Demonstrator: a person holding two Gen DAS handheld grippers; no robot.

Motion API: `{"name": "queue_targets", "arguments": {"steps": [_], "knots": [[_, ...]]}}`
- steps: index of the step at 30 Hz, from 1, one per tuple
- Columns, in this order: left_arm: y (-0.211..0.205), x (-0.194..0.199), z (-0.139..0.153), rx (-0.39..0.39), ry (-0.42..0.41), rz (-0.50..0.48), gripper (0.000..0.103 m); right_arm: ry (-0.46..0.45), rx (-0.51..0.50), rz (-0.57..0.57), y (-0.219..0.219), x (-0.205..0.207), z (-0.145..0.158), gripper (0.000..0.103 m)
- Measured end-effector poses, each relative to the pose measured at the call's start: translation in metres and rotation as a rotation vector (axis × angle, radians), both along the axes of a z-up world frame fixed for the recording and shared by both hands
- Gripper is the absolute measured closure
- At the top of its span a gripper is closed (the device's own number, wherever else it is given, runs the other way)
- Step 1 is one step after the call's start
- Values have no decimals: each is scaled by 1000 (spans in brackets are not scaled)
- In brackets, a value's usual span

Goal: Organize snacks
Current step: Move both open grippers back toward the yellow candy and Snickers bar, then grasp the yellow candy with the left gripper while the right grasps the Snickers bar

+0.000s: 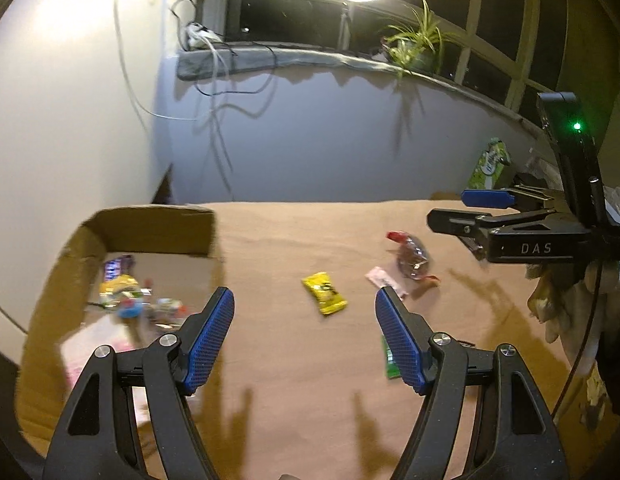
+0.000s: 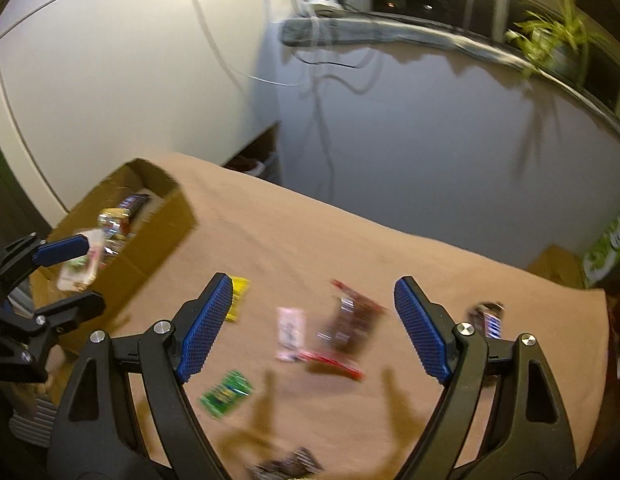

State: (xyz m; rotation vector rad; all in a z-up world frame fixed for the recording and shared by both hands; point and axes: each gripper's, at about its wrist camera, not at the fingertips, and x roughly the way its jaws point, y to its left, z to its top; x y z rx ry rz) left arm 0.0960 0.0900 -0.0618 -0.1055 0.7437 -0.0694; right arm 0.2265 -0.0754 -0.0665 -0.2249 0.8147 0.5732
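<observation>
A cardboard box (image 1: 157,232) at the table's left holds several snack packets; it also shows in the right wrist view (image 2: 157,216). Loose on the tan cloth lie a yellow packet (image 1: 324,293), a pink packet (image 1: 384,280), a dark red-ended wrapped snack (image 1: 412,258) and a green packet (image 1: 390,364). My left gripper (image 1: 305,304) is open and empty, above the cloth near the yellow packet. My right gripper (image 2: 313,292) is open and empty above the pink packet (image 2: 289,332), the dark red snack (image 2: 350,332) and the green packet (image 2: 225,394); it also appears at the right of the left wrist view (image 1: 470,210).
A green snack box (image 1: 488,168) stands at the table's far right by the wall. Another dark packet (image 2: 488,318) lies behind my right finger, and one (image 2: 289,464) at the near edge. A windowsill with a plant (image 1: 414,44) and cables runs along the back.
</observation>
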Motion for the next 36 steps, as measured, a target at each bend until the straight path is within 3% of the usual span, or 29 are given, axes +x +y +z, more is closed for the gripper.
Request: {"name": "queue_targets", "arguments": {"steps": [6, 14, 27, 31, 34, 35, 36], "knots": [[-21, 18, -18, -11, 47, -18, 48, 20, -8, -82, -53, 17, -13, 18], [-36, 44, -48, -14, 116, 3, 57, 28, -61, -174, -105, 36, -39, 18], [-36, 70, -80, 9, 184, 36, 71, 76, -107, -167, -120, 60, -73, 18], [-36, 72, -81, 17, 181, 35, 71, 91, -116, -175, -118, 68, -78, 29], [-36, 73, -81, 33, 176, 34, 74, 101, -120, -180, -116, 74, -82, 31], [-37, 73, -82, 38, 174, 32, 74, 104, -120, -179, -115, 75, -84, 34], [-37, 73, -82, 41, 173, 31, 75, 111, -121, -178, -114, 76, -85, 43]]}}
